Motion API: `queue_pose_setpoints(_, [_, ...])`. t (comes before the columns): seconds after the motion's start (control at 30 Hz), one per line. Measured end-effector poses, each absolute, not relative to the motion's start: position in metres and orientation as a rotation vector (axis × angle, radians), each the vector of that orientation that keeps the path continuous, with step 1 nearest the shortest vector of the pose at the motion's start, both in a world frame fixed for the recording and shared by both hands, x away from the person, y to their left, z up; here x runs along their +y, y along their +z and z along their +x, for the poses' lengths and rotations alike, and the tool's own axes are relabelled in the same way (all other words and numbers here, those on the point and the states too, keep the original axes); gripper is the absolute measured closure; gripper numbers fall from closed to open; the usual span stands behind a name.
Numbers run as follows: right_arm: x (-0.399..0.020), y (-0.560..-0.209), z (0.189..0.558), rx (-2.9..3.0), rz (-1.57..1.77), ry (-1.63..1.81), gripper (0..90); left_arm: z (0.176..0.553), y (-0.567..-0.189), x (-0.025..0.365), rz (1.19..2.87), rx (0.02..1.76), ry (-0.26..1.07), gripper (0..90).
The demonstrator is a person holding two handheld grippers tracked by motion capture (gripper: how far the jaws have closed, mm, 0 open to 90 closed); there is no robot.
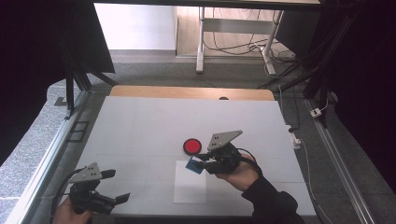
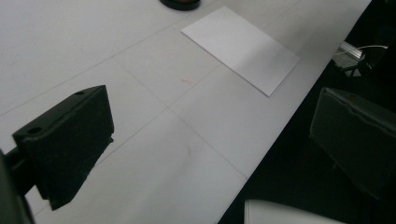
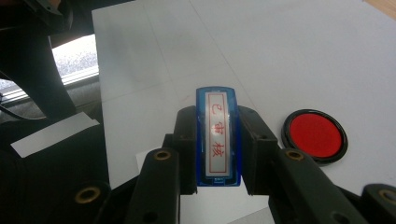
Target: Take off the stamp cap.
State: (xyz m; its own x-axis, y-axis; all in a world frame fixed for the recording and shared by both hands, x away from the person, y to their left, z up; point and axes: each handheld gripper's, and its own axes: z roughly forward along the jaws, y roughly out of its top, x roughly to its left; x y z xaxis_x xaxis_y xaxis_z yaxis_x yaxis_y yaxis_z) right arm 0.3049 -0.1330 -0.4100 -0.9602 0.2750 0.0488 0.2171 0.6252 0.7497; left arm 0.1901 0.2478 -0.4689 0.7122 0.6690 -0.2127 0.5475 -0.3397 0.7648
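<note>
High view: the right gripper [image 1: 201,163] is holding a blue stamp [image 1: 194,165] over the paper sheet [image 1: 189,189] beside the red ink pad [image 1: 192,146], wide bench [image 1: 140,126] lying open; left gripper view: jaws standing open at the bench's near edge; right gripper view: jaws clamping the stamp [image 3: 218,137], long axis pointing away.

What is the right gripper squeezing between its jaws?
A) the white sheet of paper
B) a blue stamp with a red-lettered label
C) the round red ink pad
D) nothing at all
B: in the right gripper view the right gripper has both jaws pressed against the sides of the blue stamp, while the red ink pad lies apart on the table and the white sheet of paper lies flat below.
</note>
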Motion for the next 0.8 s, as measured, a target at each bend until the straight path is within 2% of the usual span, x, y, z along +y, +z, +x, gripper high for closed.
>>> queue_pose_setpoints(0.8, [-0.133, -0.402, 0.301, 2.765, 0.381, 1.308, 70.9, 0.232, -0.457, 0.196, 2.050, 0.733, 0.099, 0.0])
